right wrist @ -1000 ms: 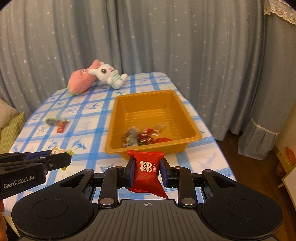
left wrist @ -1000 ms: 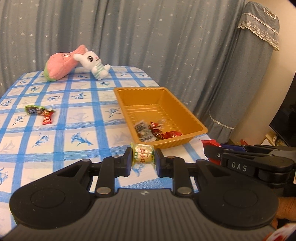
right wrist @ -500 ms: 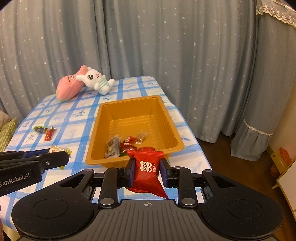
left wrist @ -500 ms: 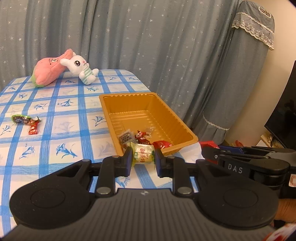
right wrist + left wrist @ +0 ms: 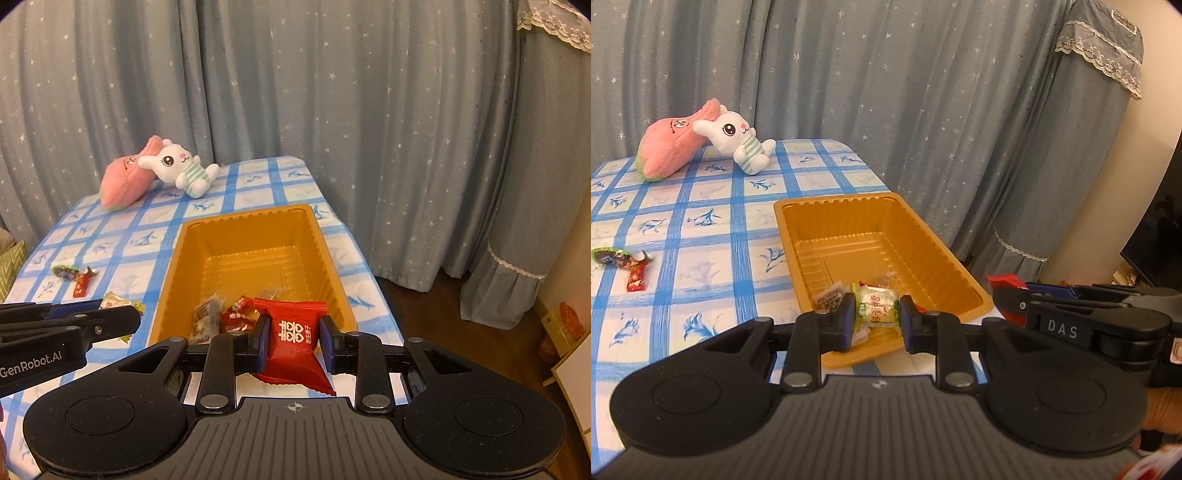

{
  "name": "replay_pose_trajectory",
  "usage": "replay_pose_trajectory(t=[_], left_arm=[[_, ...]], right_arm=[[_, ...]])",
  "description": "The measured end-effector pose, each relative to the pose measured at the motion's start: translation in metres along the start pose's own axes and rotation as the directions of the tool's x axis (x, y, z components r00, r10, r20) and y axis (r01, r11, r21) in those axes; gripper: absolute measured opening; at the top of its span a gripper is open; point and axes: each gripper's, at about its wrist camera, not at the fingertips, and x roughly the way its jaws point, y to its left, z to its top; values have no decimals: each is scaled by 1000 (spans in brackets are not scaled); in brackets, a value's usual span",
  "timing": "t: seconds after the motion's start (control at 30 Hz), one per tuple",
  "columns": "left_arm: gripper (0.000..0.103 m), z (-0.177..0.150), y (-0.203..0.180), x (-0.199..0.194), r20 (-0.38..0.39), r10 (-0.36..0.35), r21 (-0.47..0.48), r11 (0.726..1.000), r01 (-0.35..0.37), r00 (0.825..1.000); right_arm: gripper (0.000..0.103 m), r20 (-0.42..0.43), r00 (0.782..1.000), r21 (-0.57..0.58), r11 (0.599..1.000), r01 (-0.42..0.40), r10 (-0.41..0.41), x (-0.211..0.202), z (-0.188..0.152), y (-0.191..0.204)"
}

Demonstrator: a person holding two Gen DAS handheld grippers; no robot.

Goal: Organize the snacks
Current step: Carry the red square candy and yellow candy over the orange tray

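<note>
An orange tray (image 5: 923, 236) (image 5: 314, 236) sits on the blue-checked tablecloth with several wrapped snacks (image 5: 221, 314) at its near end. My left gripper (image 5: 877, 314) is shut on a pale green candy (image 5: 877, 308), held over the tray's near edge. In the right wrist view my right gripper (image 5: 293, 334) is shut on a red candy packet (image 5: 293, 339) with a white emblem, just short of the tray's near rim. Two loose candies (image 5: 624, 264) (image 5: 75, 278) lie on the cloth left of the tray.
A pink plush (image 5: 670, 147) and a white bunny plush (image 5: 738, 142) lie at the table's far end by the starred curtain. The table's right edge (image 5: 369, 288) drops to the floor beside the tray. A hand (image 5: 1161, 410) shows at the lower right.
Both grippers have carried their candies sideways toward the tray; the tray has slid left in each view and now lies right in front of the fingers. The grips are unchanged.
</note>
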Motion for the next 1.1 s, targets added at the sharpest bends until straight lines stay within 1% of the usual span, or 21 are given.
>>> replay_pose_trajectory(t=[0.47, 0.8, 1.1], left_arm=[[22, 38, 9, 57, -21, -22, 28, 999, 23, 1000], [22, 58, 30, 101, -46, -20, 27, 999, 22, 999], [23, 67, 41, 140, -73, -21, 28, 999, 23, 997]], right_arm=[[29, 0, 1000, -18, 1000, -21, 21, 52, 38, -10], [29, -27, 999, -51, 998, -25, 24, 96, 50, -12], [29, -55, 997, -51, 997, -49, 46, 135, 60, -13]])
